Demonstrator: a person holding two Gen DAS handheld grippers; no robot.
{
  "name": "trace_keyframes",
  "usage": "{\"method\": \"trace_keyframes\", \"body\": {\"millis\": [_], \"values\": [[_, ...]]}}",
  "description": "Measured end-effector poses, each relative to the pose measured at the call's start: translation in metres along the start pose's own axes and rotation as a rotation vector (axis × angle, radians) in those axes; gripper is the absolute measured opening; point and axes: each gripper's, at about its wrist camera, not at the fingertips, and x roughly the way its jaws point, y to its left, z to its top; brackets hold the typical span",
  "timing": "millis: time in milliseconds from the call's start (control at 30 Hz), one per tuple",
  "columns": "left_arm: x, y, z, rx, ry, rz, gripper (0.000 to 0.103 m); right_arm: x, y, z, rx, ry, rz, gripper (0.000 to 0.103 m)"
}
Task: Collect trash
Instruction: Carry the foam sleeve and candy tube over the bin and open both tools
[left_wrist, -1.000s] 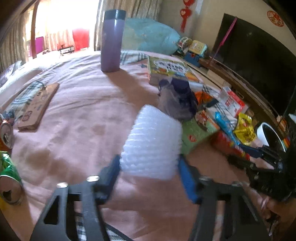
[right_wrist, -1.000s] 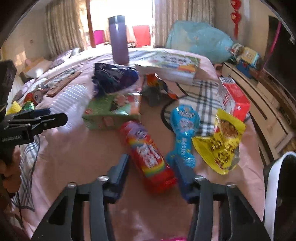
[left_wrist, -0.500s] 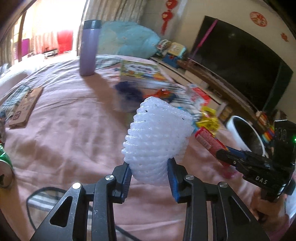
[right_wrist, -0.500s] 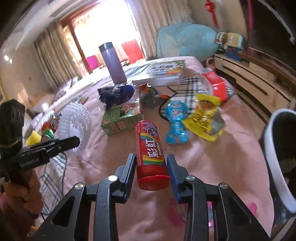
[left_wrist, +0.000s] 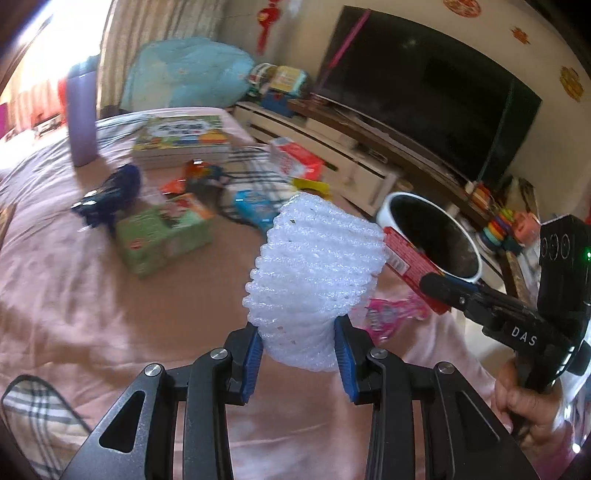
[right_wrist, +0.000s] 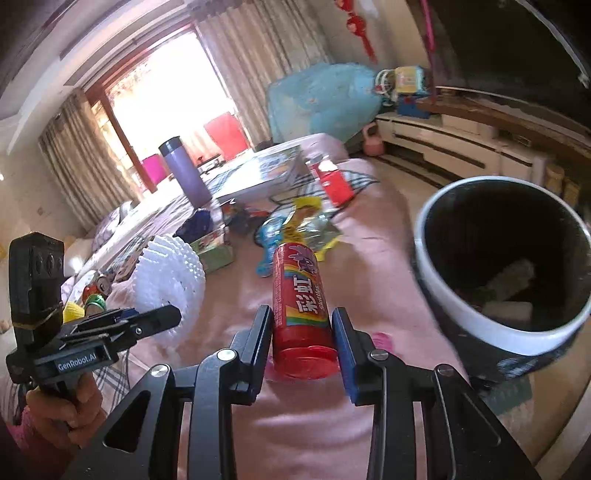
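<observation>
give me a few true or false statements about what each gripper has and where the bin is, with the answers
1. The left gripper is clamped on a white foam net sleeve. True.
2. The right gripper has nothing between its fingers. False: it is shut on a red candy tube.
3. The trash bin has a white rim and a dark inside. True.
4. The trash bin is empty. False: some pale pieces already lie at its bottom.
5. The purple bottle lies on its side on the bed. False: it stands upright.
6. A green box is on the pink bedspread. True.
</observation>
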Motion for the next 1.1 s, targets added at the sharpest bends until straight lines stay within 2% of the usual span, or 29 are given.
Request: {"method": "trace_keyframes", "body": {"millis": [533,1100], "values": [[0.047,-0.056,0.033,0.123,0.039,-0.083,0.034,-0.049,-0.059,0.011,0.08,-0.095,-0.102,0.034],[0.116,-0.121,0.077,0.202,0.078,-0.121,0.035,-0.06,-0.121,0.026,0.149,-0.116,-0.175,0.033]]}}
